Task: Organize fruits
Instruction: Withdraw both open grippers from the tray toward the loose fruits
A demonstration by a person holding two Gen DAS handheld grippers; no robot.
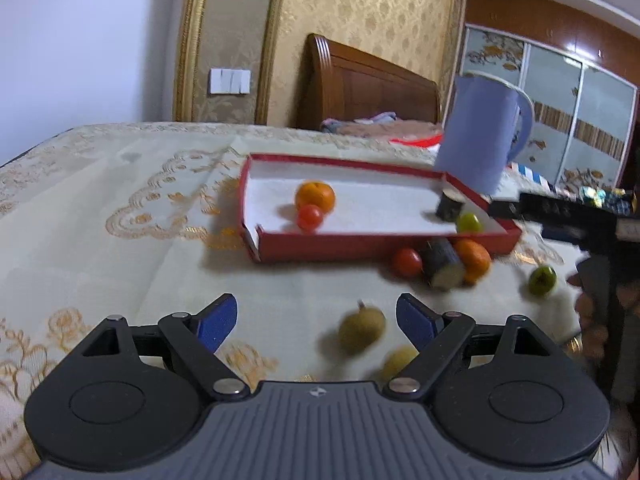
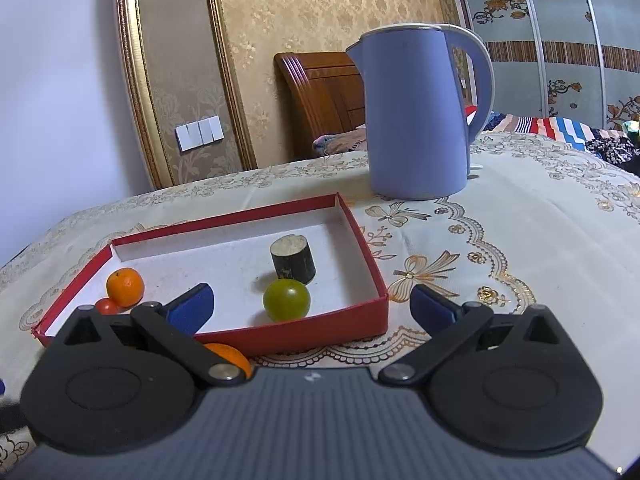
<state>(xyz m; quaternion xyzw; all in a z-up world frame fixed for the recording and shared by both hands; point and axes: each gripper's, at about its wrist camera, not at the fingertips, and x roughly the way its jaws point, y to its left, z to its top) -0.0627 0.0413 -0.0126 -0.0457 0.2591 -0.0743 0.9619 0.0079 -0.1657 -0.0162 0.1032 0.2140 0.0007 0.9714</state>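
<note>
A red tray (image 1: 340, 248) with a white floor holds an orange (image 1: 315, 196), a red tomato (image 1: 310, 218), a dark cane stub (image 1: 450, 205) and a green fruit (image 1: 469, 223). On the cloth before it lie another tomato (image 1: 407, 263), cane piece (image 1: 442, 266), orange (image 1: 476, 260) and green fruit (image 1: 542, 280). My left gripper (image 1: 316, 320) is open; a yellow-green round fruit (image 1: 362, 326) lies between its fingers, untouched. My right gripper (image 2: 312, 304) is open over the tray's near wall (image 2: 320, 334), with the green fruit (image 2: 286, 300) beyond it.
A tall blue kettle (image 2: 416, 112) stands behind the tray's right corner. A second yellowish fruit (image 1: 400, 362) lies close under my left gripper. The right gripper's black body (image 1: 560, 216) reaches in from the right. An orange (image 2: 230, 354) sits just under my right gripper.
</note>
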